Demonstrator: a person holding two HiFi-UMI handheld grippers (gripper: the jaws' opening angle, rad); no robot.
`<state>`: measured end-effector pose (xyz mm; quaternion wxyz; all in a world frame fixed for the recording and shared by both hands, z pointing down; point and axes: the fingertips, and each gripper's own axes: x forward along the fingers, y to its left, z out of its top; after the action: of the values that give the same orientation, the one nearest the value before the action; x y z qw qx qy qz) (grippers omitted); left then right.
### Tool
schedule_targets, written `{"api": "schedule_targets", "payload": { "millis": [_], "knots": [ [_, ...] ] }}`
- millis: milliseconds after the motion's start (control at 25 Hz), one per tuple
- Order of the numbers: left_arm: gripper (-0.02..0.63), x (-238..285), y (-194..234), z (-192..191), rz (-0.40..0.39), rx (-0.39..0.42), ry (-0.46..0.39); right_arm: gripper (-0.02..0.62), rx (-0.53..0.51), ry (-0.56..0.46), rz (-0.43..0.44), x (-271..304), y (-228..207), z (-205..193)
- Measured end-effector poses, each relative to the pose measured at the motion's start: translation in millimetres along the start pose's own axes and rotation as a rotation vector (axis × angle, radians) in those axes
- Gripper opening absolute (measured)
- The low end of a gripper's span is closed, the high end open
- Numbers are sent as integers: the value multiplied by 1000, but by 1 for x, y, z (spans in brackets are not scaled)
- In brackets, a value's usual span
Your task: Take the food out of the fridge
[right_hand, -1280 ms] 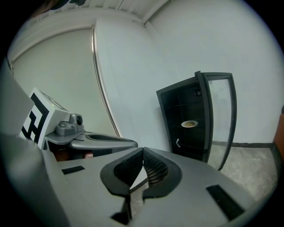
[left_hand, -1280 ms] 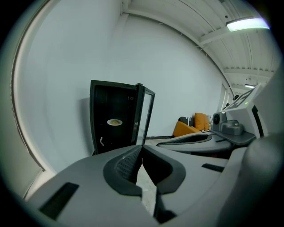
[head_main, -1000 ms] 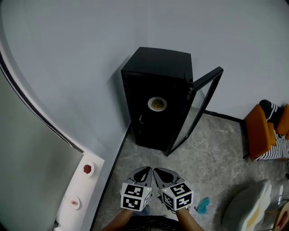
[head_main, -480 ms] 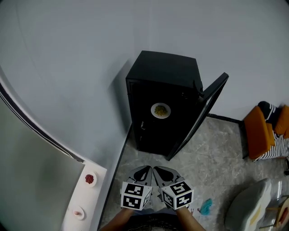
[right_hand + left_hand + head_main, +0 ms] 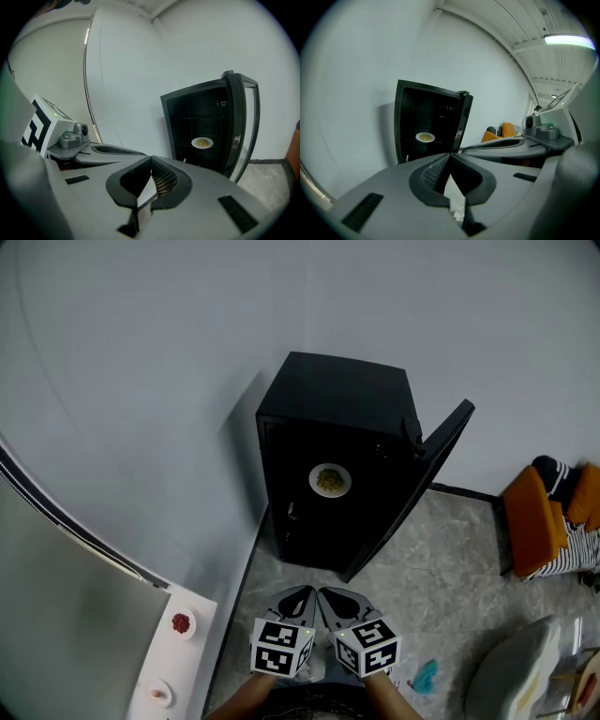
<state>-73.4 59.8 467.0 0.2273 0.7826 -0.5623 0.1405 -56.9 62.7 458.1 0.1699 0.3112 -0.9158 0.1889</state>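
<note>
Stone-look floor point(image 5: 441, 563), grey with pale veins, runs up to a plain pale grey wall point(image 5: 169, 371), with a dark skirting line where the two meet. A small black fridge point(image 5: 337, 404) stands on this floor against the wall. Its glass door point(image 5: 417, 486) is swung wide open to the right. Inside the dark cabinet a white plate of food point(image 5: 330, 481) sits on a shelf at about mid height, holding something yellowish. Both gripper views show it there too, well apart from either tool.

At the right edge of the head view lie orange cushions point(image 5: 532, 519) beside a striped cloth point(image 5: 574, 546). A small teal object point(image 5: 425, 675) lies on the floor near the bottom, with a pale rounded shape point(image 5: 511, 673) to its right that I cannot identify. At lower left a white tabletop point(image 5: 187, 652) carries a small dish point(image 5: 181, 622) with something red in it and a second little dish point(image 5: 159, 695) nearer the camera. A dark curved rail point(image 5: 80, 535) sweeps across the left side. The left gripper view shows a white panelled ceiling with a lit strip light point(image 5: 569, 40).

Both tools are held side by side low in the head view, aimed toward the fridge. The left tool point(image 5: 300, 596) has its jaws closed tip to tip with nothing between them. The right tool point(image 5: 334, 598) is likewise closed and empty.
</note>
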Motion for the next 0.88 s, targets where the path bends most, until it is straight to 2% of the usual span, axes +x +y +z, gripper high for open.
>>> {"api": "schedule_targets", "payload": {
  "millis": [360,880],
  "knots": [
    [14,49,3,22,35,-1,14,21,4,-10,28,19,-49,19],
    [14,143,-9,67,112,-16,27,21,-8,-22,82,33,-147,59]
  ]
}}
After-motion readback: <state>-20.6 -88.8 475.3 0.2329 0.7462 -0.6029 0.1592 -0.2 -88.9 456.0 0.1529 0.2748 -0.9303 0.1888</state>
